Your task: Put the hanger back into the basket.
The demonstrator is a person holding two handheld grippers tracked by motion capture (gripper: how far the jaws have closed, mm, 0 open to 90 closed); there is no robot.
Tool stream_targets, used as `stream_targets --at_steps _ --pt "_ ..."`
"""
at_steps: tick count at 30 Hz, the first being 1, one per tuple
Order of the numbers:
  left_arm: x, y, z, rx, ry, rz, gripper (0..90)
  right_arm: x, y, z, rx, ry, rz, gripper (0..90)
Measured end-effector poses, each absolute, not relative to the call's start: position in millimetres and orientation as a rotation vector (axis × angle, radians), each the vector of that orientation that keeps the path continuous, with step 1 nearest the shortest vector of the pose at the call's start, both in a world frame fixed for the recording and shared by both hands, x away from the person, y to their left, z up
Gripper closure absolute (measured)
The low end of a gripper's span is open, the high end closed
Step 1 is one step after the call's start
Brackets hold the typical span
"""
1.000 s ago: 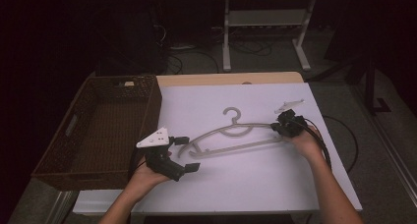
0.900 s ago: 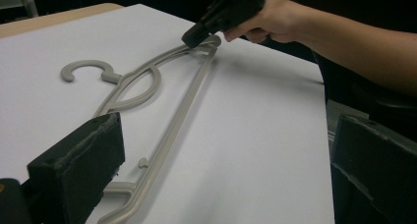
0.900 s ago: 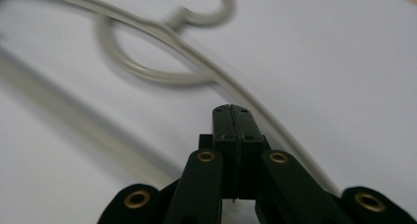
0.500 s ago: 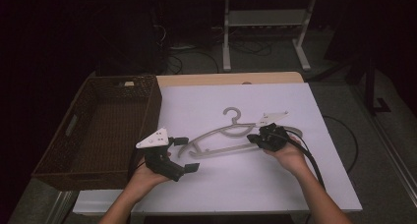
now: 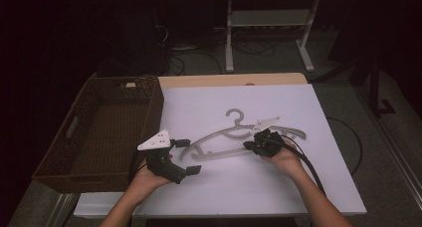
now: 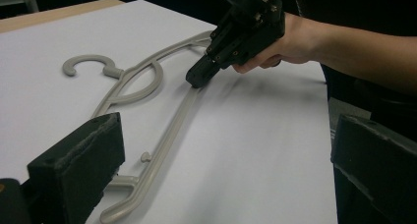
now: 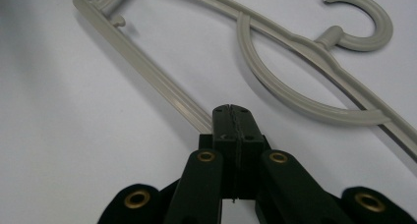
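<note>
A grey plastic clothes hanger lies flat on the white sheet that covers the table, its hook pointing away from the person and its lower bar toward them. To the left of the sheet stands a dark brown wicker basket, its near long wall just beside the sheet's edge.

The right gripper is held low over the hanger's lower bar, near the bar's middle. In the right gripper view its two black jaws are pressed together with only a seam between them, and their shared tip sits on top of the bar; nothing is pinched between them. In the left gripper view the same tip meets the bar from above, the person's right hand wrapped around the gripper body.

The left gripper rests beside the hanger's left end, carried by the left hand, with its grey three-cornered plate on top. Its jaws stand spread wide apart: in the left gripper view one pad rises at the left, close to the hanger's end, and the other at the right, with bare sheet between them. Whether the left pad touches the hanger cannot be told.
</note>
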State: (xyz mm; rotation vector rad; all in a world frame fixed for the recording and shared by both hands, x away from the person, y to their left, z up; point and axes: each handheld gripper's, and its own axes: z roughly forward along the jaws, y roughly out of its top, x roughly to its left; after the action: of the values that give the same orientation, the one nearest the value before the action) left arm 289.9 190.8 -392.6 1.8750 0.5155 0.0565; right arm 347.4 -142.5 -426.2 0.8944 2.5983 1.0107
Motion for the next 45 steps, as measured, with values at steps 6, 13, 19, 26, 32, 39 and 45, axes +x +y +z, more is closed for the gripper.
stream_targets --at_steps 6,13,19,26,32,39,45 --pt "289.8 190.8 -392.6 1.877 0.515 0.056 0.0 345.9 -140.8 -430.2 0.887 2.617 0.972 89.5" --pt "290.5 190.0 -393.2 1.879 0.516 0.057 0.0 343.9 -138.2 -437.7 0.882 2.634 0.939 89.6" --pt "299.5 183.9 -394.1 1.899 0.537 0.078 0.0 343.9 -137.6 -438.0 0.883 2.632 0.936 89.6" --pt "318.4 173.3 -395.8 1.912 0.555 0.092 0.0 344.2 -137.6 -438.2 0.882 2.633 0.938 89.6" --pt "345.7 162.5 -399.1 1.946 0.572 0.111 0.0 344.3 -137.6 -438.0 0.88 2.635 0.937 89.6" --pt "371.7 150.0 -408.3 1.993 0.58 0.138 0.0 344.5 -137.8 -438.0 0.879 2.636 0.938 89.6" --pt "391.3 134.7 -417.6 2.05 0.582 0.143 0.0 344.5 -138.0 -437.9 0.877 2.638 0.938 89.6"
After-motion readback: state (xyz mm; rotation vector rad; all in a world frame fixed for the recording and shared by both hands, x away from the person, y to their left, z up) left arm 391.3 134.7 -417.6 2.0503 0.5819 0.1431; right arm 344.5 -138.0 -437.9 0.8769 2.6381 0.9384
